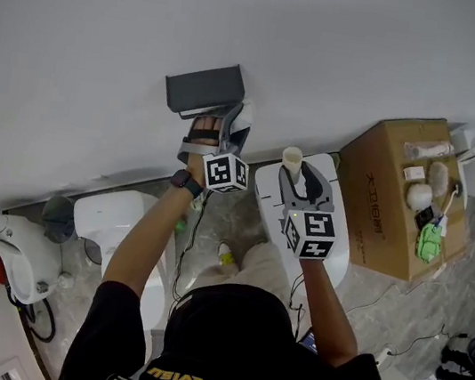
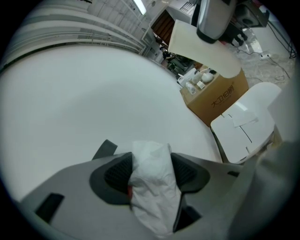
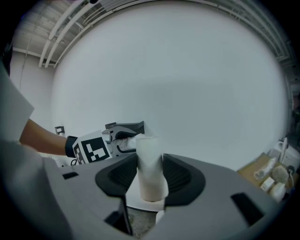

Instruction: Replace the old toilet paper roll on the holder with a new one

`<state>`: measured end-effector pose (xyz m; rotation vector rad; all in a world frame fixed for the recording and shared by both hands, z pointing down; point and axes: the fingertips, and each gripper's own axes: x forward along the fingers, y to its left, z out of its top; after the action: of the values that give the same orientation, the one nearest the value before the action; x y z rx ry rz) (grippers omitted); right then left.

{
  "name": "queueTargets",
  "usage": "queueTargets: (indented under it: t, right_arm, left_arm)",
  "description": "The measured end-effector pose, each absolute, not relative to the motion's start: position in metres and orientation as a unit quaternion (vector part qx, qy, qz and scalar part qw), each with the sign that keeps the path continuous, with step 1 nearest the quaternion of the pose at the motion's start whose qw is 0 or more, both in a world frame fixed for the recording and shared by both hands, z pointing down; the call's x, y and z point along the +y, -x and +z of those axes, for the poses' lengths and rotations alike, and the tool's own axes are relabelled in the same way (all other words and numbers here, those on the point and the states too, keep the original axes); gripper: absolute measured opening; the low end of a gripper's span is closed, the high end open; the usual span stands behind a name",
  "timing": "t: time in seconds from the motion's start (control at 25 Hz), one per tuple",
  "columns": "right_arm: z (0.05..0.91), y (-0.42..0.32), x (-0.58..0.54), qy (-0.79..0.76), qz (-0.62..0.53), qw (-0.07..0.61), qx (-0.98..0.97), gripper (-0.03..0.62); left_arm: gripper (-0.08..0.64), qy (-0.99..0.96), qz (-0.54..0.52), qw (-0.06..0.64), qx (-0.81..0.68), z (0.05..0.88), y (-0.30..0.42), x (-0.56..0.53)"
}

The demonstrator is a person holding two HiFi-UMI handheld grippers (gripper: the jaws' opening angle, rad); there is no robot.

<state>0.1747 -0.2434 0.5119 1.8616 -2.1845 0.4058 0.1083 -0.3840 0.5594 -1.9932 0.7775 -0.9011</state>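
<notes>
Right tongs (image 1: 301, 179) pinch cardboard tube (image 3: 150, 164), long axis upright. Left tongs (image 1: 221, 126) pinch crumpled white paper (image 2: 152, 187), probably tissue.

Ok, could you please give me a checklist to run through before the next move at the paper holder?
1. The bare tube is clamped in the right hand-held gripper: ok.
2. Tube clear of the holder: ok, it is held apart from it.
3. Left hand-held gripper free to take a new roll: not ok, it is shut on crumpled white paper.
4. Holder emptied: cannot tell, no view shows its inside.
5. New roll located: cannot tell; the white items on the cardboard box are too small to identify.
</notes>
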Motion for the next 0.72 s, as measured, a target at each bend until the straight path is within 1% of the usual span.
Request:
queueTargets:
  t: [0.72]
  right_arm:
    - [0.51, -0.158, -0.244, -0.627, 0.132, 0.126, -0.758, 0.173]
  left_arm:
    - [0.263, 0.779, -0.37, 0.397, 0.316, 0.563, -0.082, -0.386]
